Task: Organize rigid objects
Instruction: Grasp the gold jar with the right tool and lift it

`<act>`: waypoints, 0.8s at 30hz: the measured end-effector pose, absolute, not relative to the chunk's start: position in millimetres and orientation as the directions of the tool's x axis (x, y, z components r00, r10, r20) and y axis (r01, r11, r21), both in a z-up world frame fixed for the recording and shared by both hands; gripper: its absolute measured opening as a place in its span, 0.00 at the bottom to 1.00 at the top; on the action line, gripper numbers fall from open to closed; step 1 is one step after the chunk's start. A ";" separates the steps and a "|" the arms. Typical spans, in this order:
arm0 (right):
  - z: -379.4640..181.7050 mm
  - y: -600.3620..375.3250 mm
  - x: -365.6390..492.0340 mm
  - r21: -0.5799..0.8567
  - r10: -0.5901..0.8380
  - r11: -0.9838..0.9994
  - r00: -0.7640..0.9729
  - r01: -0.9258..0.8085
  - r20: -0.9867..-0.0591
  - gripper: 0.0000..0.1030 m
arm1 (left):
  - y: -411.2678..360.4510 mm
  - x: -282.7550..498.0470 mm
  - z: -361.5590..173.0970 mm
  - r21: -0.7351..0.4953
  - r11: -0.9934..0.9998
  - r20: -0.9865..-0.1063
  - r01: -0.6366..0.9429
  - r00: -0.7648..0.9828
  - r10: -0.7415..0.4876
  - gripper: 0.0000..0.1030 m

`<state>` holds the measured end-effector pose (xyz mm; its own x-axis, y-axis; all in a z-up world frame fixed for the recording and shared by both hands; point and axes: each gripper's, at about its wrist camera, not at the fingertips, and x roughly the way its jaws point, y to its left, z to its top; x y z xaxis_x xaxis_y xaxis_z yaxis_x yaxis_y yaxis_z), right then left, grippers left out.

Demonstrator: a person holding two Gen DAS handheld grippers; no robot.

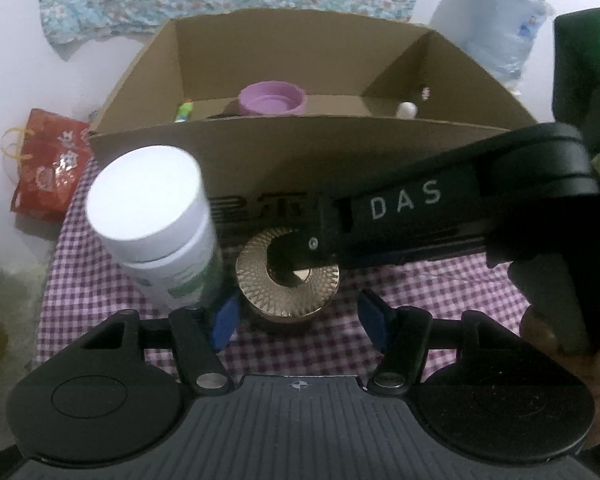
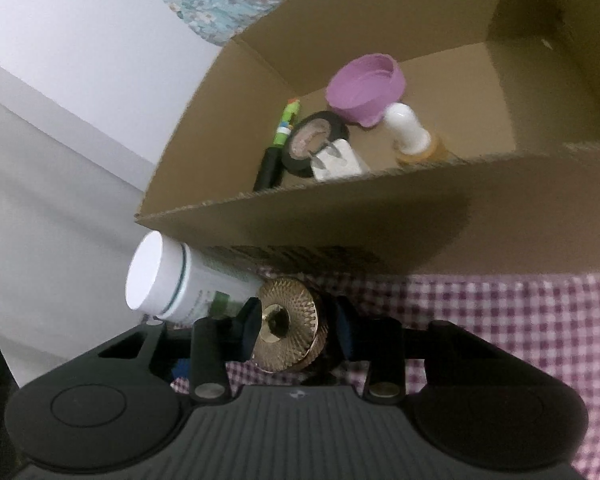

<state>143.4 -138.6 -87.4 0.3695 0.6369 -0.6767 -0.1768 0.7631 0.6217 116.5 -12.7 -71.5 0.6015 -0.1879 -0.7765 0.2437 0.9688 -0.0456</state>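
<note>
We have both tongs tilted down over the checked cloth [image 1: 440, 292] on the counter, right in front of the cardboard box [image 1: 260, 160]. Our right tongs [image 2: 296, 330] are clenched on the gold patterned ring [image 2: 286, 330], blue pads pressing it from both sides. Our left tongs [image 1: 300, 316] come at the same ring [image 1: 286, 276] from the near side, spread wider than it, pads apart from it, grasping nothing. The right tool's black finger [image 1: 400, 216] lies across the ring's top in the left view. The white bottle [image 1: 156, 224] stands just beside the ring, crowding the left pad [image 1: 226, 320]. Inside the box we see a purple cup [image 2: 366, 88], a black tape roll [image 2: 314, 142], a white plug [image 2: 340, 162] and a green marker [image 2: 284, 126].
</note>
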 end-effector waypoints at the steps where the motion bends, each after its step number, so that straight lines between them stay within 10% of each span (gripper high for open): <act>1: -87.1 -141.7 141.1 0.619 0.632 0.766 0.370 -0.171 -0.681 0.41 | -15.3 114.7 -71.1 -0.046 0.967 -0.775 0.252 0.601 -0.194 0.61; 24: -94.8 -219.7 90.4 0.625 0.565 0.781 0.429 -0.003 -0.704 0.42 | -91.7 90.2 -71.0 -0.067 0.892 -0.791 0.448 0.521 -0.321 0.61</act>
